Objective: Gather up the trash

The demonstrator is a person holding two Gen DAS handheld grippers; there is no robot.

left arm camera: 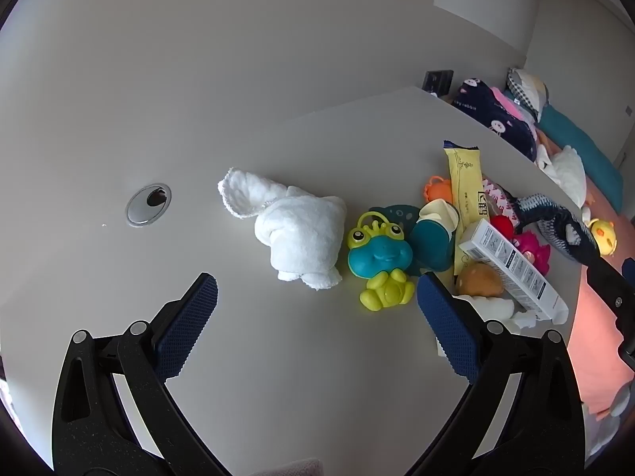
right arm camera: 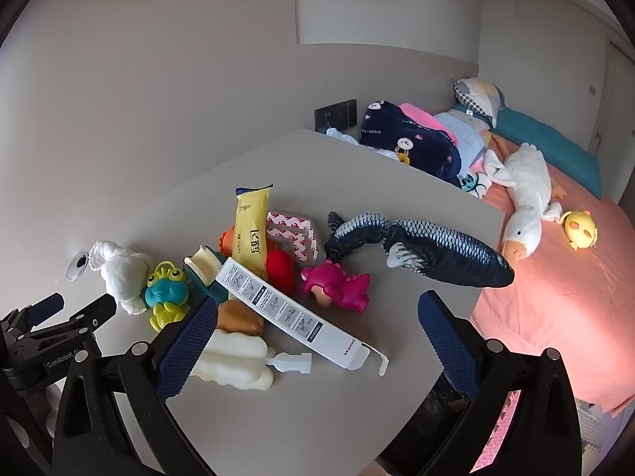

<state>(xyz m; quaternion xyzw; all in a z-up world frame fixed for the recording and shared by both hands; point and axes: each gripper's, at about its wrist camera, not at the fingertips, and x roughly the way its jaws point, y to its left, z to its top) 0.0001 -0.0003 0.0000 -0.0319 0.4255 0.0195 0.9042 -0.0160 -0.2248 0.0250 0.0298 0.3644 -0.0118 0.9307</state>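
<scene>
Left gripper: jaws spread wide, nothing between them, hovering above the table.
Cable port: round silver grommet in the tabletop, at ten o'clock from the left gripper.
White towel: rolled cloth at twelve o'clock from the left gripper, touching the frog toy.
Frog toy: yellow-green and teal plastic, just beside the towel on its three o'clock side.
Yellow wrapper: long snack packet, one of the trash pieces, lying over the toy pile at eleven o'clock from the right gripper.
White box: long flat carton with printed diagrams, flap open, also trash, resting on the toys at twelve o'clock from the right gripper.
Right gripper: jaws fully apart and empty, above the table's near edge.
Pink dinosaur toy: just beyond the box.
Plush fish: dark blue, at one o'clock, its head overhanging the table edge.
Bed: pink sheet, at three o'clock, carrying a white plush goose.
</scene>
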